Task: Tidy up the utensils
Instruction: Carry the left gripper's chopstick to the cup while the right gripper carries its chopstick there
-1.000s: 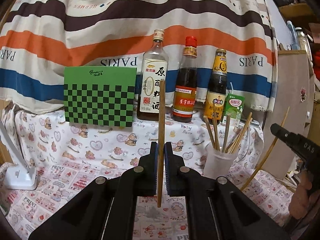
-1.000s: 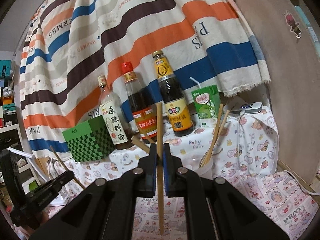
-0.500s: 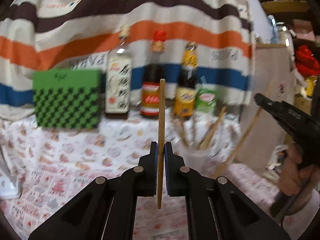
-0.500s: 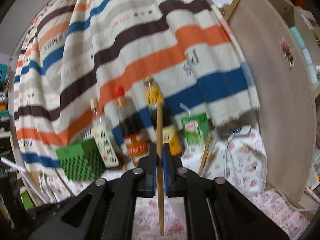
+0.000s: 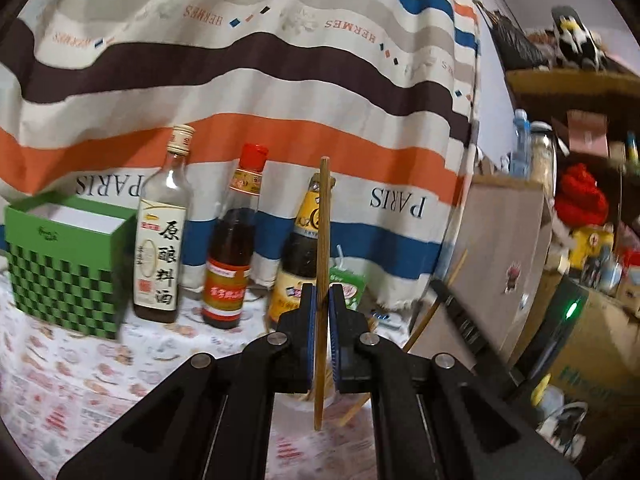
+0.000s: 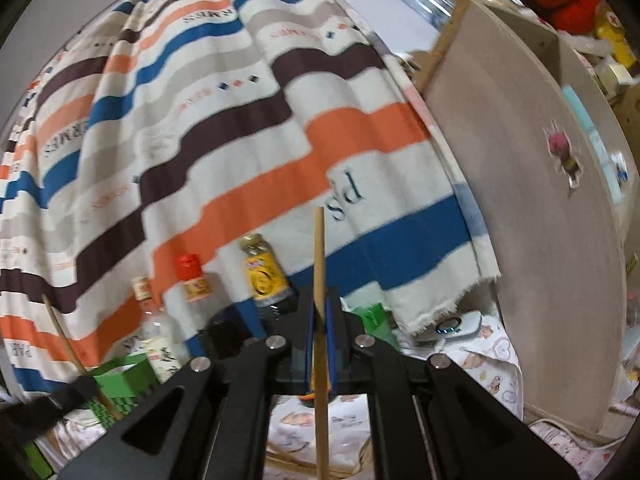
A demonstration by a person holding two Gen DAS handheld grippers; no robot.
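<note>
My left gripper (image 5: 321,294) is shut on a wooden chopstick (image 5: 324,216) that stands upright between its blue pads. Below and behind the jaws, a translucent cup (image 5: 332,394) with several chopsticks is mostly hidden. My right gripper (image 6: 319,302) is shut on a second upright chopstick (image 6: 319,248). In the left wrist view, one black finger (image 5: 456,312) of the right gripper shows at the right with its chopstick slanting. In the right wrist view, the left gripper's chopstick (image 6: 64,332) shows at the lower left.
Three sauce bottles (image 5: 232,248) line the back against a striped cloth (image 5: 280,80). A green checkered box (image 5: 60,264) stands at the left and a green drink carton (image 5: 348,284) by the bottles. A wooden board (image 6: 540,220) walls the right side. Cluttered shelves lie beyond.
Both grippers have risen with their chopsticks still clamped. The left view has swung right, and the cup has dropped below the jaws in both views.
</note>
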